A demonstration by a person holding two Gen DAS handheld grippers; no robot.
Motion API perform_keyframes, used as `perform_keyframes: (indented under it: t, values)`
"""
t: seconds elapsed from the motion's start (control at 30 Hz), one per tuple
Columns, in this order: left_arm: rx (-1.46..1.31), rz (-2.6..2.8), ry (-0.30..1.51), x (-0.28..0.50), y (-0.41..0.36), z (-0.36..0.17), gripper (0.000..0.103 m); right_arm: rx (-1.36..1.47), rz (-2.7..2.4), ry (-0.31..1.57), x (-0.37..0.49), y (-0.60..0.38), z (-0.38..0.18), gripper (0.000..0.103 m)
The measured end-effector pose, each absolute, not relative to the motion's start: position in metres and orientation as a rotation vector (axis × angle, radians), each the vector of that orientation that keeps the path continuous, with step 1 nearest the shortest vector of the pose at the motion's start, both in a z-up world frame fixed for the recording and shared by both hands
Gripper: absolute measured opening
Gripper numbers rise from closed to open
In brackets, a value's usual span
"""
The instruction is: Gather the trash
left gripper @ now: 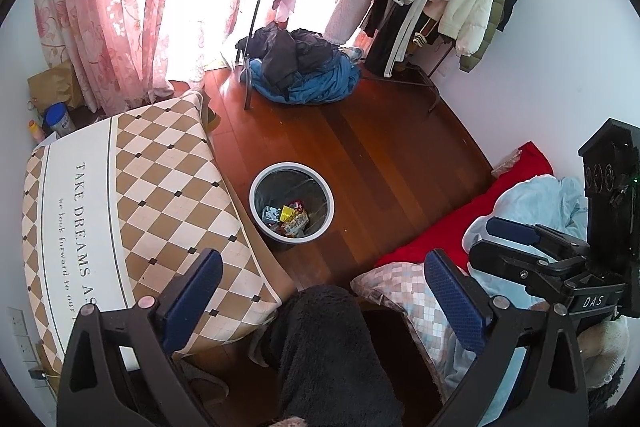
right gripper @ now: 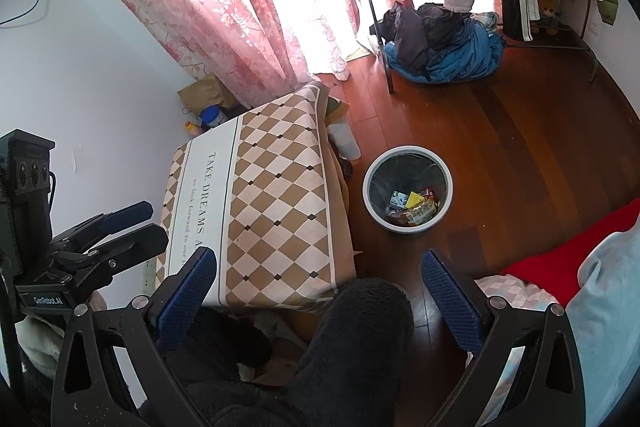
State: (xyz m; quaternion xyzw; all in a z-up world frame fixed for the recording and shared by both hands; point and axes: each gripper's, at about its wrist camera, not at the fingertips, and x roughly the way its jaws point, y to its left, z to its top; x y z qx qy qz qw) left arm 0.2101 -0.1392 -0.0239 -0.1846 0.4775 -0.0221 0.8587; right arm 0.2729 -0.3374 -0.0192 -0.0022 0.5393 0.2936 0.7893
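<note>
Our left gripper (left gripper: pixel 324 291) and right gripper (right gripper: pixel 318 287) both gape wide, holding nothing. The round white-rimmed, black-lined waste bin (left gripper: pixel 259 183) stands ahead on the wooden floor (left gripper: pixel 392 163), right of the checked cloth-covered table (left gripper: pixel 168 163). Its crinkly wrappers (left gripper: pixel 286 218) look light and probably slippery; we'd pinch the liner edge.

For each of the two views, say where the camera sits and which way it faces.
Left wrist: behind the open left tool, looking down at the bin; the right tool and a leg show.
Right wrist: behind the open right tool, same direction; the left tool shows at its left.
Shared: bin, table, floor.
</note>
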Motion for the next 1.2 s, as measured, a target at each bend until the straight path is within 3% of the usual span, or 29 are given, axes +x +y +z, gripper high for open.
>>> perform_keyframes:
  t: [1.2]
  values:
    - [-0.395, -0.056, 1.014, 0.2121, -0.1414, -0.0252, 0.103, -0.011, 0.637, 1.168, 0.2693, -0.3329, -0.0218, 0.103]
